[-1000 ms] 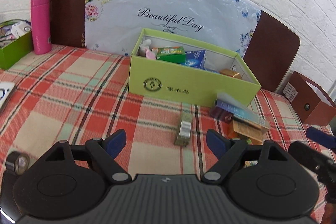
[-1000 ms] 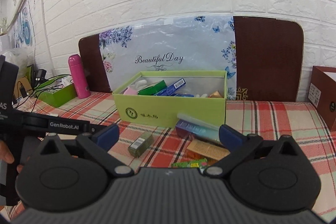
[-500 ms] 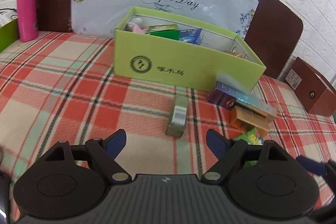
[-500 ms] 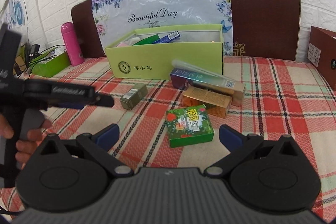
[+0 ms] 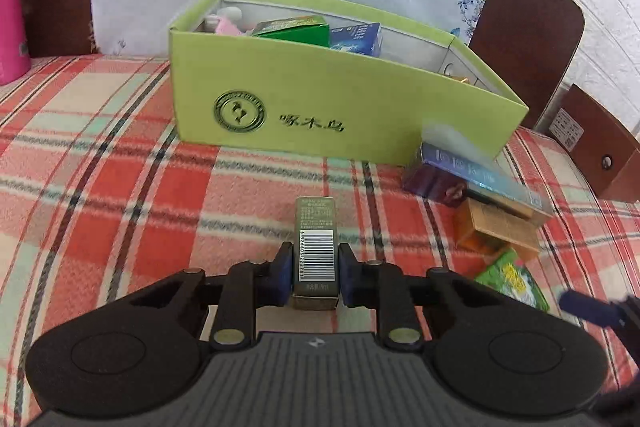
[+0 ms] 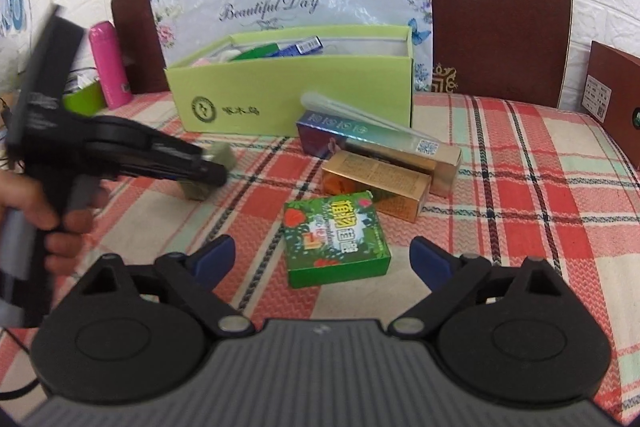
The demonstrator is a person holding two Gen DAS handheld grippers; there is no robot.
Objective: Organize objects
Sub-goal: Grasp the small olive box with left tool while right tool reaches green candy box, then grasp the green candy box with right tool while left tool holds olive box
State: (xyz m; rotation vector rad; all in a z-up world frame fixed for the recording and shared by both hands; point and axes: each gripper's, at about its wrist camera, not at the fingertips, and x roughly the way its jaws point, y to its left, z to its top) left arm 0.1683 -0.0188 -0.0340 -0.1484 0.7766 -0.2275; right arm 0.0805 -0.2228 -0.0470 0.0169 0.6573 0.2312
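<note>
Your left gripper (image 5: pixel 314 273) clamps the small olive cardboard carton (image 5: pixel 316 247); your right gripper (image 6: pixel 322 259) gapes over the green square box (image 6: pixel 336 239) at frame centre; four boxes remain outside the lime-green cardboard bin (image 6: pixel 288 95).

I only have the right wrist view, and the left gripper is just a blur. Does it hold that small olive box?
Observer: Yes, the left gripper is shut on the small olive box, one pad on each long side.
Operator: Which face is up?
Observer: The barcode face, with the barcode between the pads.
Operator: Where does it point?
Observer: Straight at the green bin, at its front wall, with bare tablecloth between them.
</note>
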